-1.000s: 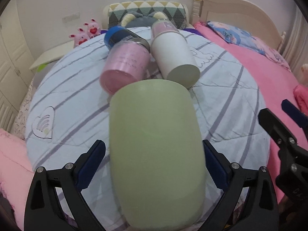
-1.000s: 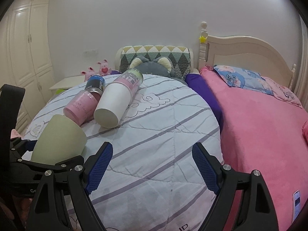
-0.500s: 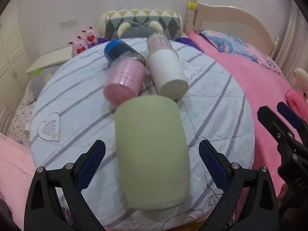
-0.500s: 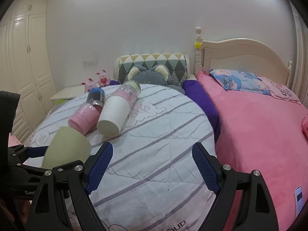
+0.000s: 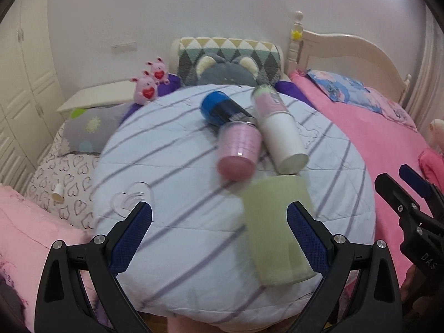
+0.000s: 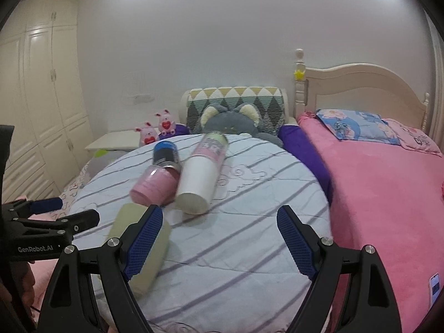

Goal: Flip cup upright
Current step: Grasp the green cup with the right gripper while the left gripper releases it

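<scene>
A pale green cup (image 5: 274, 230) lies on its side on the round striped cushion (image 5: 172, 172), near its front edge. It also shows in the right wrist view (image 6: 130, 222), partly behind my right gripper's left finger. My left gripper (image 5: 219, 236) is open and empty, with the green cup just inside its right finger. My right gripper (image 6: 219, 241) is open and empty, above the cushion's front right. A pink cup (image 5: 238, 149) with a blue-capped end and a white cup (image 5: 283, 138) with a pink-green end lie on their sides behind the green cup.
A pink bed (image 6: 388, 194) with a cream headboard runs along the right. Plush toys (image 5: 151, 83) and a patterned pillow (image 5: 227, 52) sit behind the cushion. White wardrobes (image 6: 41, 97) stand at the left. Pink bedding (image 5: 25, 230) lies at the lower left.
The left gripper has pulled back and up from the green cup, which was between its fingers and now lies near its right finger. The right gripper has also risen.
</scene>
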A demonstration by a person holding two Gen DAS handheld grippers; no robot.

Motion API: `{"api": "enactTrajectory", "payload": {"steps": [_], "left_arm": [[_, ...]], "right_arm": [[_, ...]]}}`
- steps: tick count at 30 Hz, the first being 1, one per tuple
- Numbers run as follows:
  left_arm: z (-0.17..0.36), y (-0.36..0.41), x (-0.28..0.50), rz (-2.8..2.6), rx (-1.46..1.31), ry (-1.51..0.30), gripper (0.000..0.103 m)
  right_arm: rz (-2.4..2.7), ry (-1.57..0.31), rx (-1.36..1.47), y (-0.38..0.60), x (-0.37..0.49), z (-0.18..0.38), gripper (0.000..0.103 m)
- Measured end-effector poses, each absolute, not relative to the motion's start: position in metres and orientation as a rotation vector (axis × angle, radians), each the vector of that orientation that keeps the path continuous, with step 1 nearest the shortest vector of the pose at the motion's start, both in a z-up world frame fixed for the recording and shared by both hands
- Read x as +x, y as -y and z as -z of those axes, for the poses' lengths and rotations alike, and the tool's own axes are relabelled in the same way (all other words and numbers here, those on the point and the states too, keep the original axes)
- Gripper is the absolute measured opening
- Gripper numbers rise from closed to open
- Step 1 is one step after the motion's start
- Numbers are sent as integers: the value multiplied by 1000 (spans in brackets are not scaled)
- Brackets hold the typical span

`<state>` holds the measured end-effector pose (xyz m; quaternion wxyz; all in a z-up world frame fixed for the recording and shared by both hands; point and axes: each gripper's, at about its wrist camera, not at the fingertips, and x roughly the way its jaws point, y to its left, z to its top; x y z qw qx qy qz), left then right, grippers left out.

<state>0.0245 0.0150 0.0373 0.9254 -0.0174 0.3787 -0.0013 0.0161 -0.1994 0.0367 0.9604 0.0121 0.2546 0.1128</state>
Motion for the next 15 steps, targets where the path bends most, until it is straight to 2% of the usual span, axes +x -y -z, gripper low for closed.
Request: {"api": "enactTrajectory", "payload": {"steps": [15], "left_arm": [[-18,-78,40,3,-13,-824,100]], "right_arm": [[-277,-747,5,125,51,-15,86]]}}
